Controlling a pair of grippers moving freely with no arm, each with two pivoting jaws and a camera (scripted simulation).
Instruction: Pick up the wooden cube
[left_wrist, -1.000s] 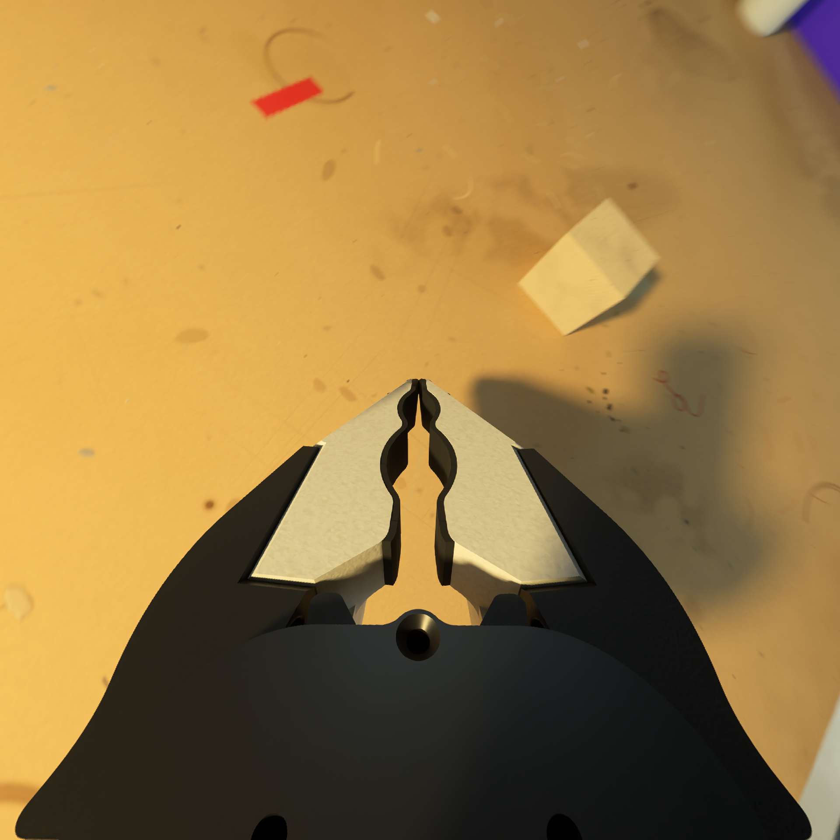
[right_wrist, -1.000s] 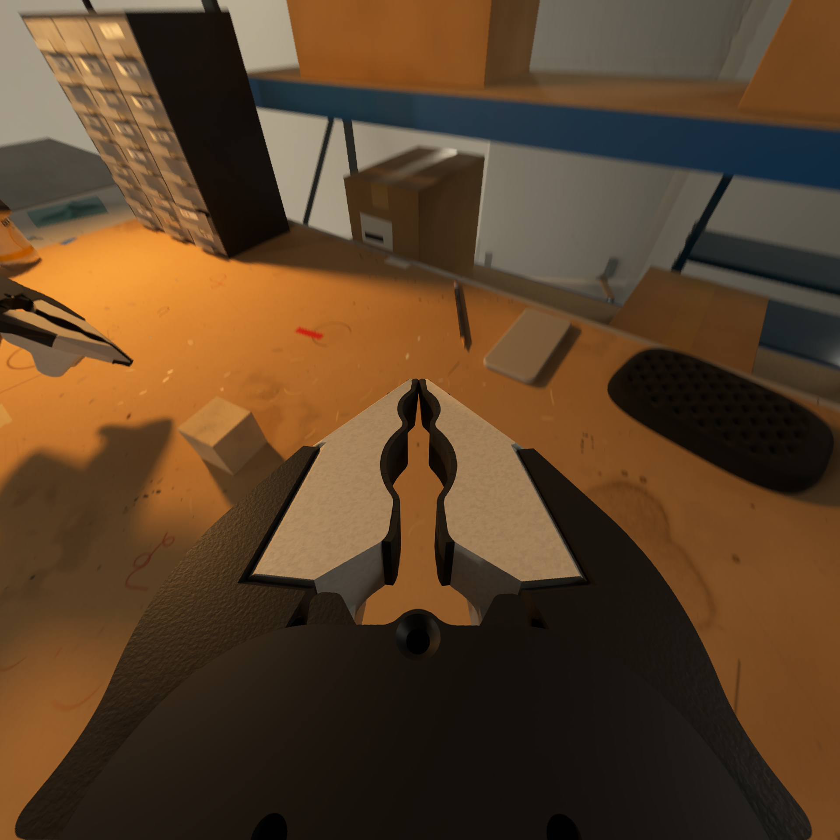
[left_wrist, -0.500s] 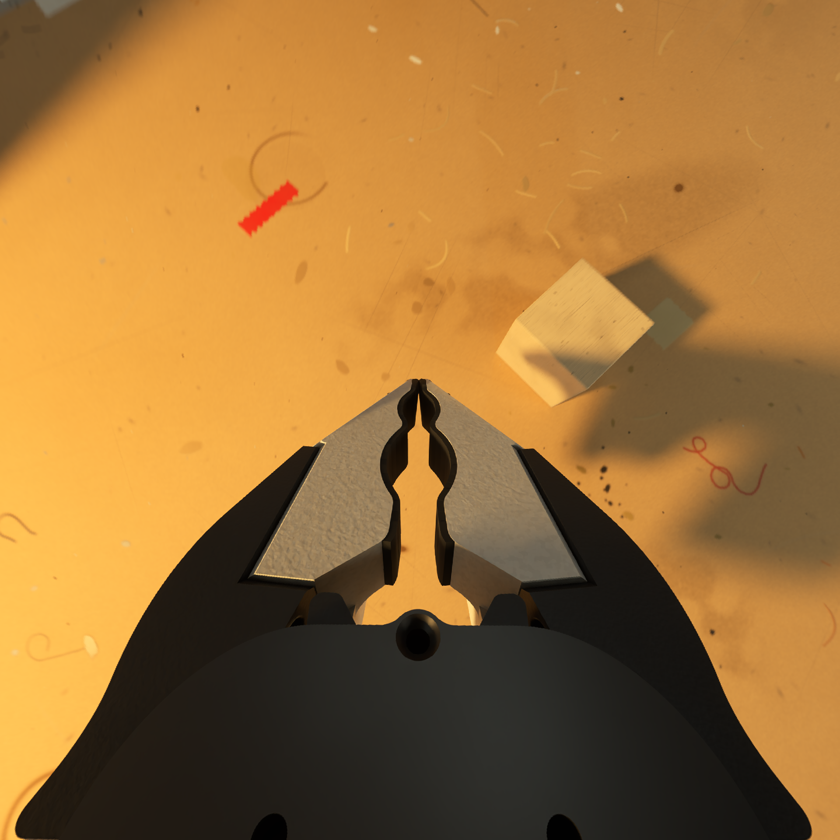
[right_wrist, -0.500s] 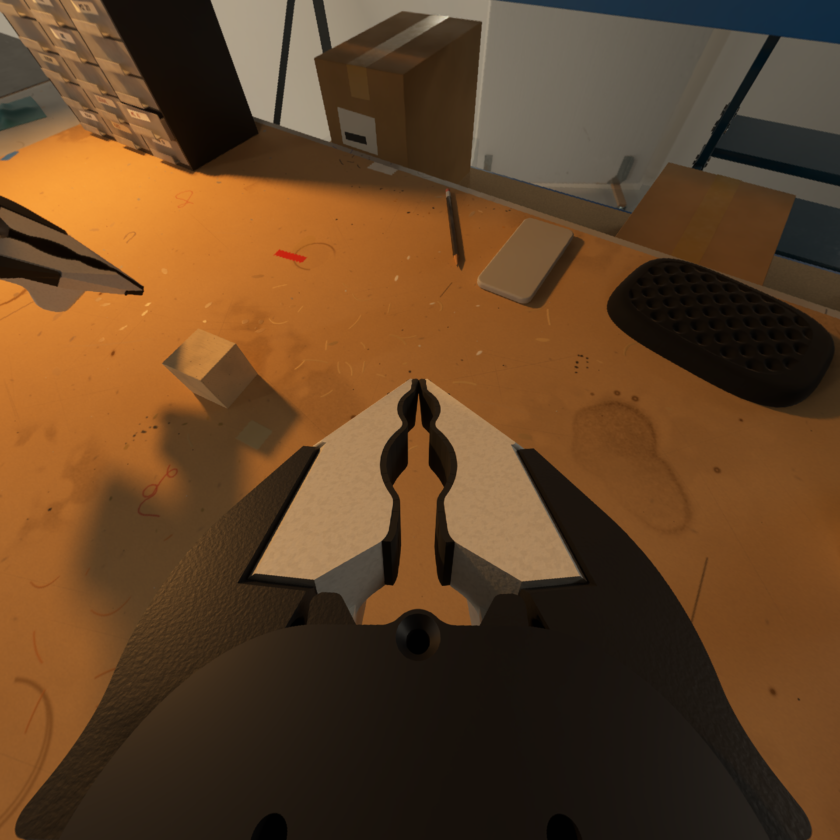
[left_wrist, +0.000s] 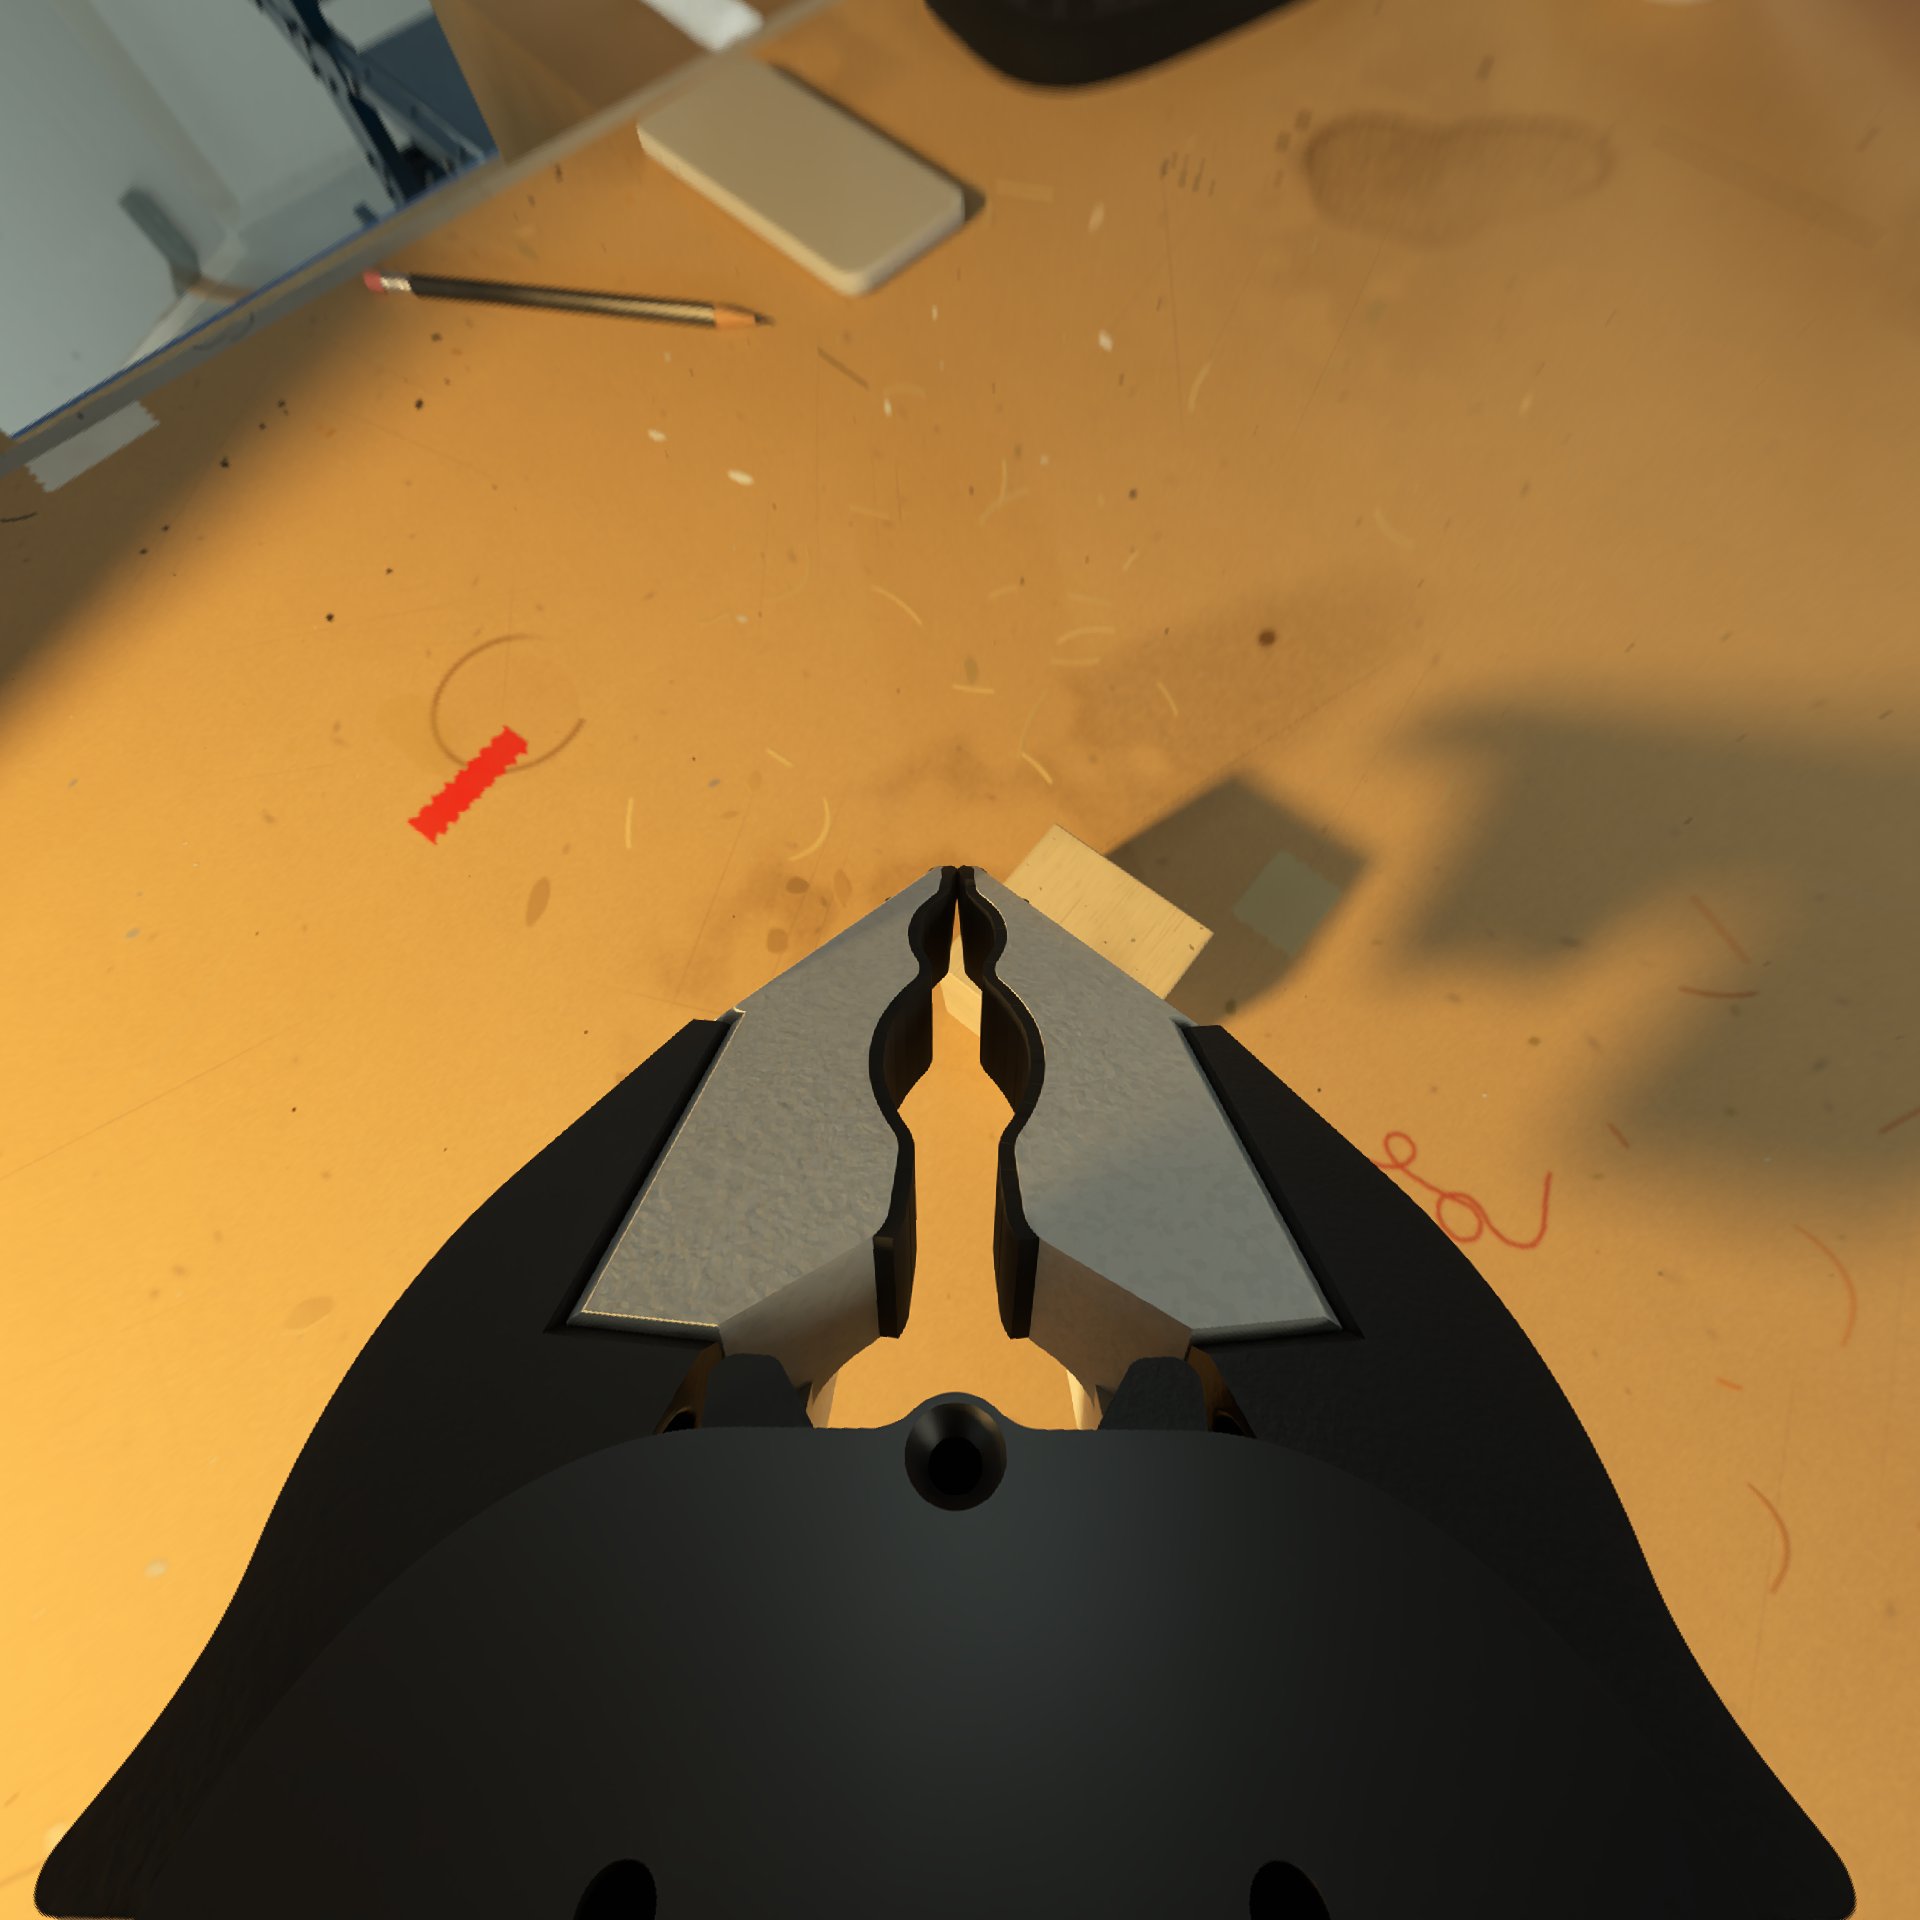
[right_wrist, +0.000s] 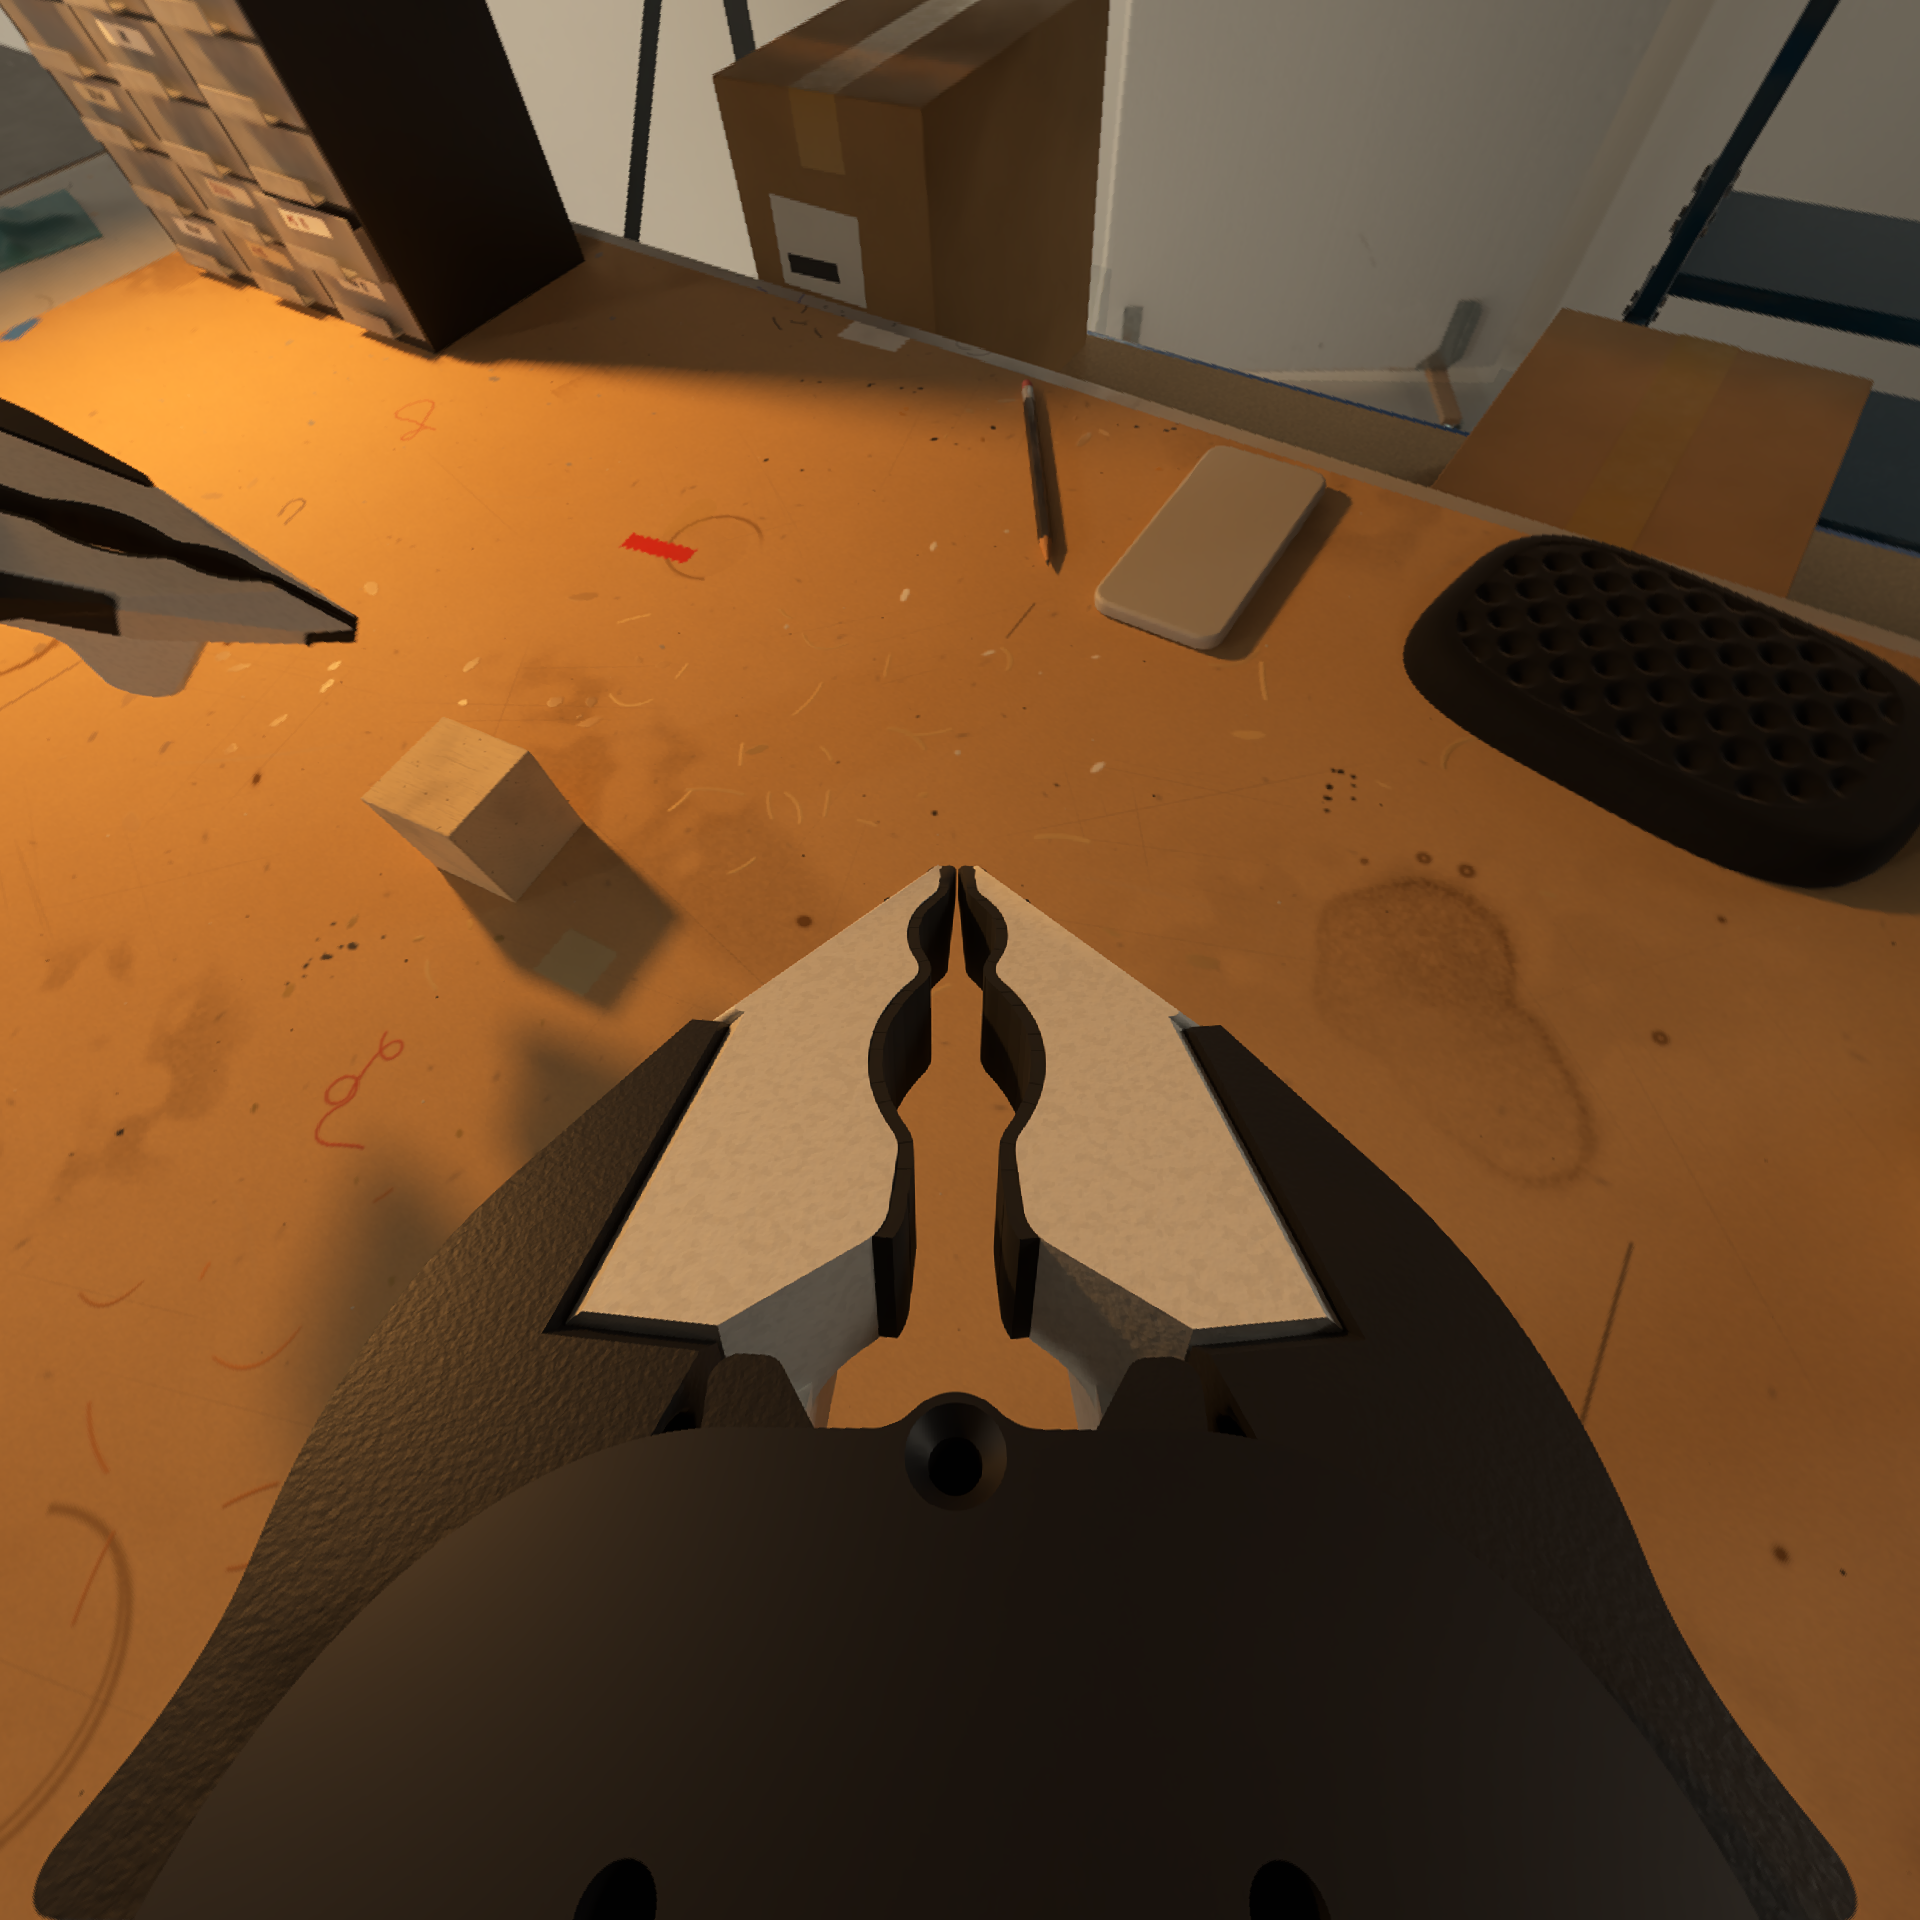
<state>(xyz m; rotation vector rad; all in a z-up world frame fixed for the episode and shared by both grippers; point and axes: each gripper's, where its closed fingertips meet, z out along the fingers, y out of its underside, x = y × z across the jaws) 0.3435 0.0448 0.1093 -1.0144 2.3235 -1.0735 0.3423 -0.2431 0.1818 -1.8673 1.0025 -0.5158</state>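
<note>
The pale wooden cube (right_wrist: 473, 805) rests on the orange bench top, left of and beyond my right gripper (right_wrist: 956, 871), which is shut and empty above the bench. In the left wrist view the cube (left_wrist: 1112, 914) lies just right of my left gripper (left_wrist: 956, 871) tips, partly hidden behind the right finger. The left gripper is shut and empty and hovers above the cube without touching it. It also shows in the right wrist view (right_wrist: 338, 627), up and left of the cube.
A pencil (right_wrist: 1039, 473), a flat beige block (right_wrist: 1210, 545) and a black perforated pad (right_wrist: 1662, 707) lie toward the bench's back edge. A cardboard box (right_wrist: 914, 156) and a drawer cabinet (right_wrist: 312, 156) stand behind. A red tape strip (left_wrist: 468, 784) lies left of the cube.
My left gripper has moved toward the cube, which now lies partly behind its right finger. My right gripper has tipped down and come nearer the bench. Both stay shut.
</note>
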